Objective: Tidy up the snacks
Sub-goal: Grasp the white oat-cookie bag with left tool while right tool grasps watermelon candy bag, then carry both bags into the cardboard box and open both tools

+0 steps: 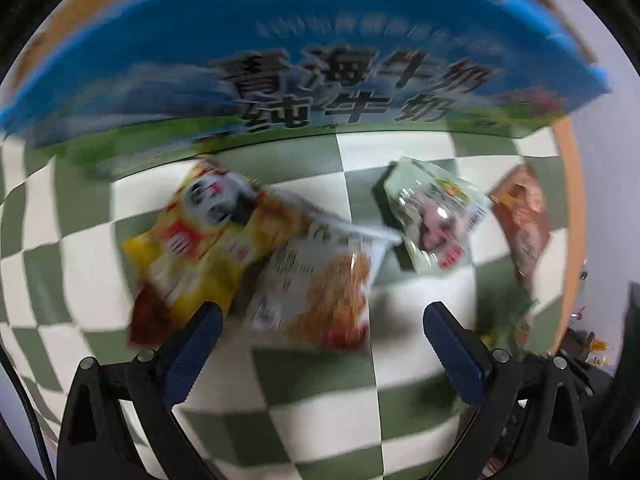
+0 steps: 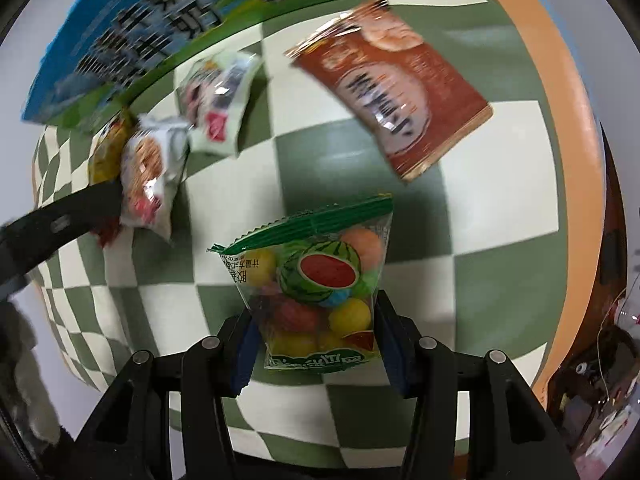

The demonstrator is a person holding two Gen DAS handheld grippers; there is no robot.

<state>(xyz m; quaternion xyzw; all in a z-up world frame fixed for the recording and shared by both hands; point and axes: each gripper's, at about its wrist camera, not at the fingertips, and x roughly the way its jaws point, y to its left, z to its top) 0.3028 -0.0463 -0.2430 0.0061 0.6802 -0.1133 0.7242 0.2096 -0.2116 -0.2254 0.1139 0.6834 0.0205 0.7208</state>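
Observation:
My right gripper (image 2: 316,340) is shut on a clear bag of fruit gummies (image 2: 316,280) with a watermelon print and a green top seal, held above the checkered cloth. My left gripper (image 1: 320,320) is open, pointing down over a white snack packet (image 1: 320,276) that overlaps a yellow panda packet (image 1: 200,240). A pale green packet (image 1: 432,216) lies to the right of them, and a brown packet (image 1: 520,220) lies further right. In the right wrist view the brown packet (image 2: 396,88) lies beyond the gummies, the green packet (image 2: 220,96) at upper left, and the left gripper's finger (image 2: 72,216) reaches in beside the white packet (image 2: 152,176).
A blue and green milk carton box (image 1: 304,64) stands at the far side of the table, also seen as the box (image 2: 140,36) at upper left. The green and white checkered cloth (image 2: 360,400) covers a round table with an orange rim (image 2: 560,120). Clutter sits off the right edge.

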